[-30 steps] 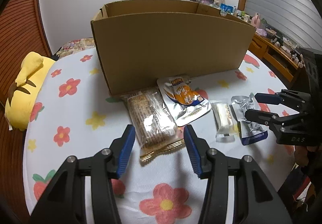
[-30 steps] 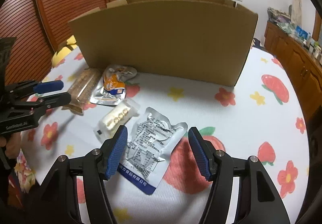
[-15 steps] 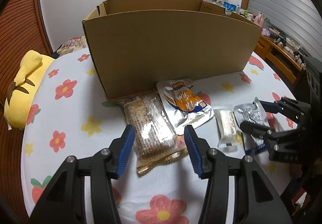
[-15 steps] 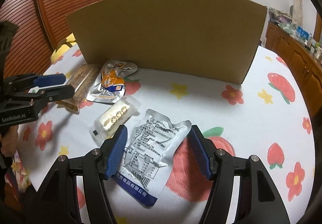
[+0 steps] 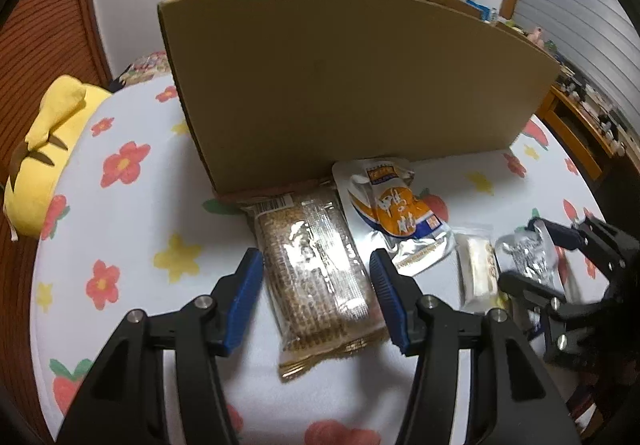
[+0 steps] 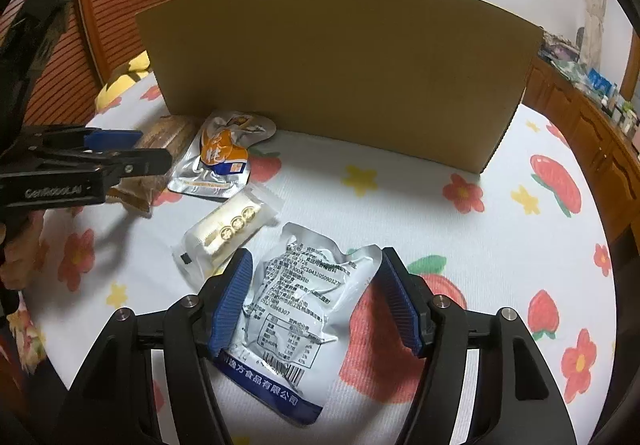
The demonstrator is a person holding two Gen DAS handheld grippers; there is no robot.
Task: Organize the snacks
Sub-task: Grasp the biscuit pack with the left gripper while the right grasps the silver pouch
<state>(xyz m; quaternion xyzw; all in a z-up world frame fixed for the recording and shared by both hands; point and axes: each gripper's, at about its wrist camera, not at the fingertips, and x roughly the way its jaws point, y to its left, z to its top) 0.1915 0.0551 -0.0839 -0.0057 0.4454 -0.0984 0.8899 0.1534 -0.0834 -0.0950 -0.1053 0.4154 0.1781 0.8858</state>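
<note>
Four snacks lie in a row before a tall cardboard box [image 5: 340, 85] on the flowered cloth. My left gripper [image 5: 316, 265] straddles the brown biscuit pack [image 5: 308, 229]; its jaws are opening and the pads stand clear of the wrapper. To the right lie an orange-and-silver pouch [image 5: 396, 209] and a small white cake pack [image 5: 478, 269]. My right gripper [image 6: 317, 265] is open around the silver printed pouch [image 6: 304, 301], its pads beside the pouch's edges without pressing. Each gripper shows in the other's view: the left gripper [image 6: 148, 149] and the right gripper [image 5: 524, 251].
A yellow plush toy [image 5: 44, 149] lies at the table's left edge. Wooden cabinets [image 6: 592, 125] with clutter run along the right wall. The round table's flowered cloth [image 6: 400, 197] stretches bare to the right of the snacks. The box's near wall hides its inside.
My left gripper has moved forward and down, so the biscuit pack now lies between its fingers, which stand slightly wider. The right gripper has edged closer over the silver pouch.
</note>
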